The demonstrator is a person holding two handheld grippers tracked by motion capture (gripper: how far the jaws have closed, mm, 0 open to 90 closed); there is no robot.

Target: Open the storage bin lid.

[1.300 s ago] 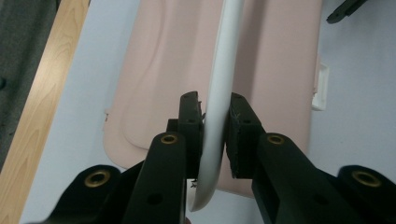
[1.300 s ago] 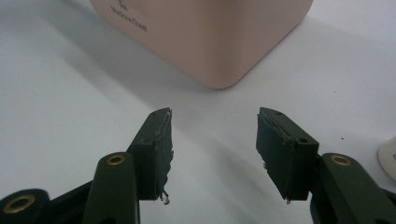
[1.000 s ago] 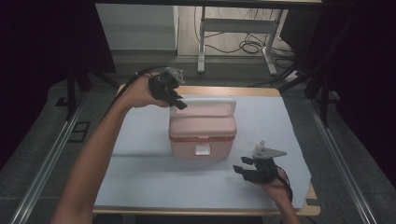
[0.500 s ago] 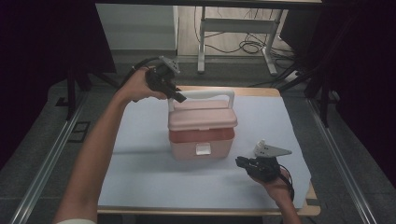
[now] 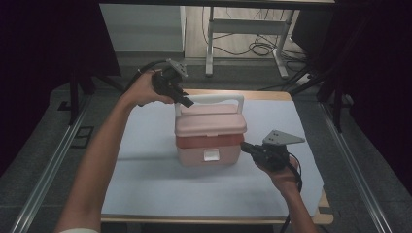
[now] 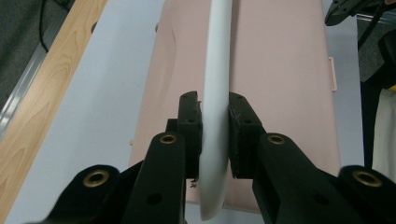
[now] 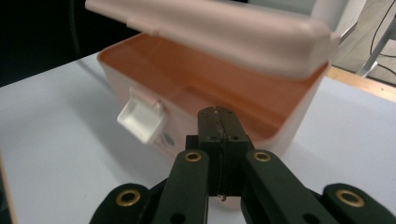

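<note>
Two grippers are busy with one pink box (image 5: 210, 138), which sits in the middle of the frame in the high view, on the pale sheet over the tabletop (image 5: 145, 194). The left gripper (image 5: 187, 102), at the upper left of the box, has its jaws squeezed onto the white handle (image 6: 215, 93). In the left gripper view the black pads (image 6: 191, 122) press on both sides of that handle, so the grip looks firm. I think the handle is held so the lid (image 7: 224, 32) can be pulled up, and the lid is already lifted a little: in the right gripper view there is a gap under it and you can see the orange inside of the box.

The right gripper (image 5: 244, 146) is at the lower right of the box, close to its front corner. Its jaws have just been closing, and now they are pressed flat together with nothing between them. The small white latch (image 7: 141, 120) on the front hangs loose and open, which is why the lid can come up. My guess is that the right gripper stays close so it can steady the box if it tips
</note>
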